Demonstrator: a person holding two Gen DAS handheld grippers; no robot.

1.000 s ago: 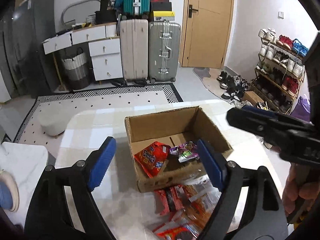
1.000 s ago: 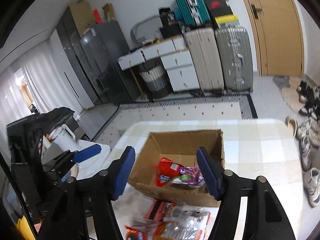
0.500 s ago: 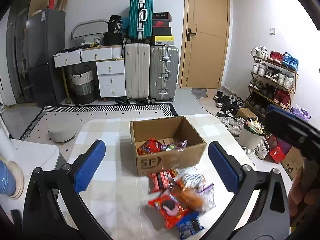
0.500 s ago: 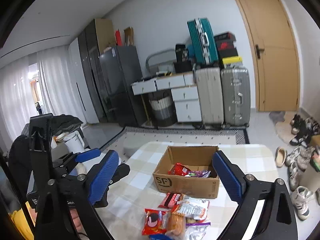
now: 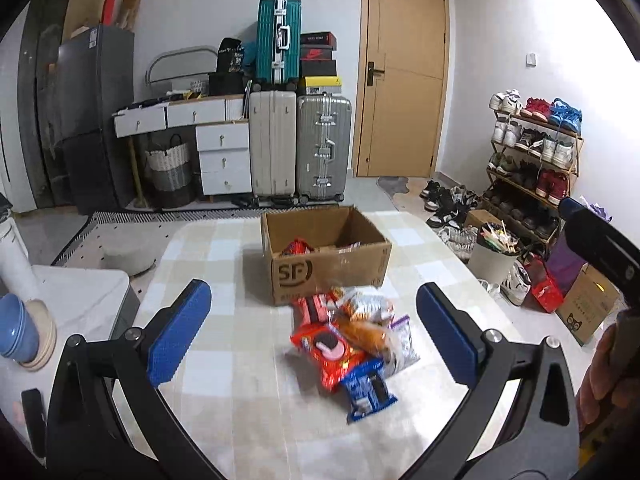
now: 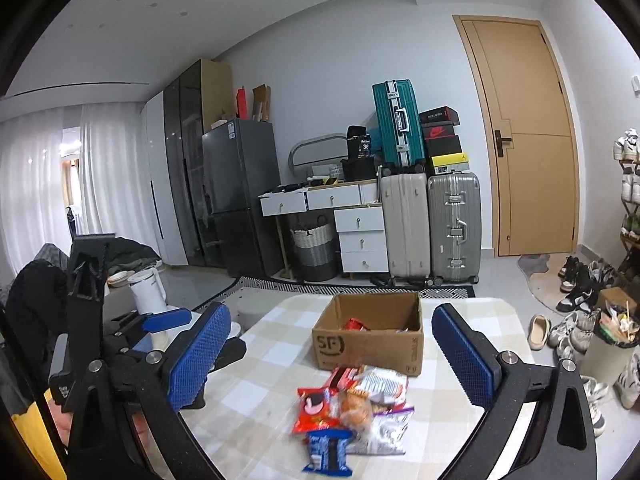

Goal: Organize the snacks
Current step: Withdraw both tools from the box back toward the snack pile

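Note:
An open cardboard box marked SF stands on the checked table and holds a red packet and other snacks. It also shows in the right wrist view. In front of it lies a heap of snack packets, with a red packet and a blue packet nearest me. The heap shows in the right wrist view too. My left gripper is open and empty, held back above the heap. My right gripper is open and empty, also held back from the table.
A white side table with stacked bowls stands at the left. A bin, a shoe rack and shoes on the floor are at the right. Suitcases and drawers line the back wall.
Both grippers have pulled back and up from the box. The heap of packets and more of the table now show. Both stayed open.

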